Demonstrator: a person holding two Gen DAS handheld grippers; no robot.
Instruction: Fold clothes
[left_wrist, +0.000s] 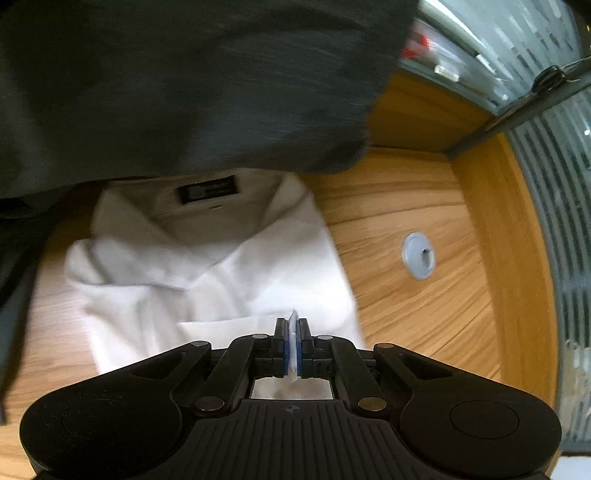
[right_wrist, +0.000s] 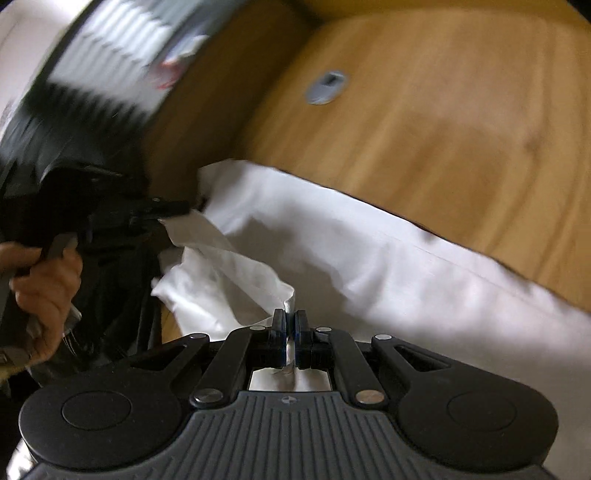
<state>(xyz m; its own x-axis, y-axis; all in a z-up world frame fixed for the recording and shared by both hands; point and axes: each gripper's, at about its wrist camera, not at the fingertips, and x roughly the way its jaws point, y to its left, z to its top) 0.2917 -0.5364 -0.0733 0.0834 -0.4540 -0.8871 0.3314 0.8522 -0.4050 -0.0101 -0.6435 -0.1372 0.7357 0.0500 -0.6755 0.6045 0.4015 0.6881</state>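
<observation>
Scene: a white shirt (left_wrist: 207, 266) lies on a wooden bench (left_wrist: 406, 206), seen from two cameras mounted on hand-held grippers. Both views are blurred.

Shirt: spread across the bench with its collar (left_wrist: 207, 221) open, a dark label (left_wrist: 208, 192) showing inside the neck. In the right view the cloth runs as a long white band across the wood.

Left gripper (left_wrist: 293, 332): clenched on a thin fold of the shirt; white cloth shows pinched between the blue pads (left_wrist: 303, 350). In the right view this gripper (right_wrist: 192, 210) appears at the left edge, gripping a raised corner of the shirt, held by a hand (right_wrist: 44, 291).

Right gripper (right_wrist: 290, 332): clenched on another fold of the shirt; a peak of cloth stands up between its closed jaws.

Cloth between the grippers: in the right view a strip of shirt stretches from one gripper to the other, lifted off the bench.

Dark garment (left_wrist: 184, 85): fills the upper part of the left view, above the collar. What it belongs to cannot be told.

Bench detail: a grey round cable port (left_wrist: 419, 255) is set into the wood, well apart from the shirt.

Background: a ribbed grey panel (left_wrist: 554, 184) stands along the far edge of the bench.
</observation>
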